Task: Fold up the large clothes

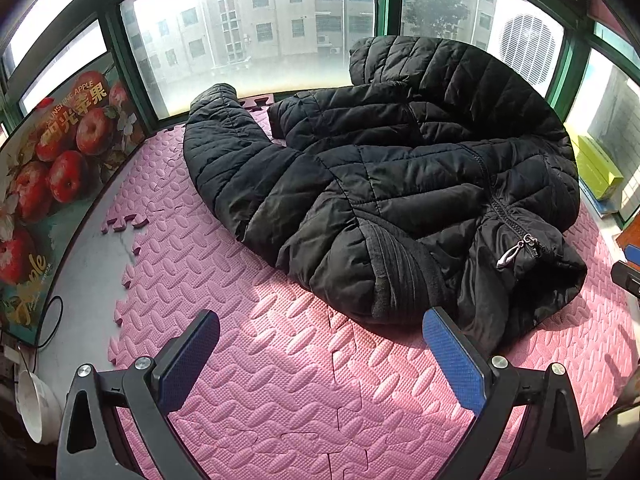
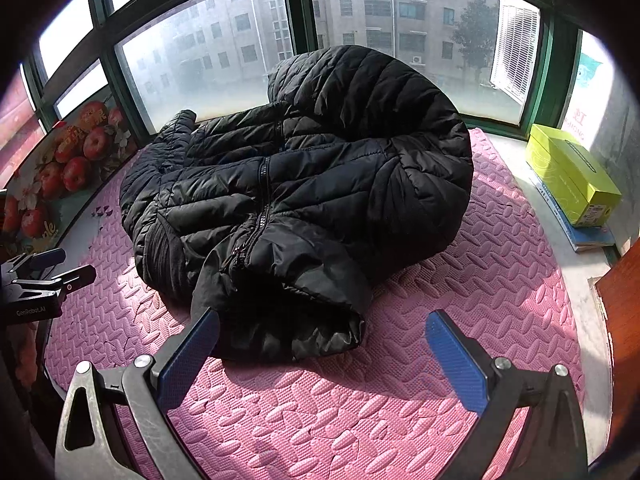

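Observation:
A black quilted puffer jacket (image 1: 380, 168) lies crumpled on the pink foam mat (image 1: 280, 380), zipped, with one sleeve stretched to the far left and its collar and zip pull toward me. It also shows in the right wrist view (image 2: 304, 184). My left gripper (image 1: 320, 344) is open and empty, just short of the jacket's near edge. My right gripper (image 2: 322, 344) is open and empty, its left finger (image 2: 188, 356) close to the jacket's near collar. The left gripper also shows at the left edge of the right wrist view (image 2: 60, 270).
The pink mat (image 2: 460, 280) lies in a bay of green-framed windows. An apple-print board (image 1: 48, 184) leans on the left. A yellow box (image 2: 572, 176) on a book sits right. A white bowl (image 1: 34, 408) and cable lie at the left. A missing mat tile bares grey floor (image 1: 96, 264).

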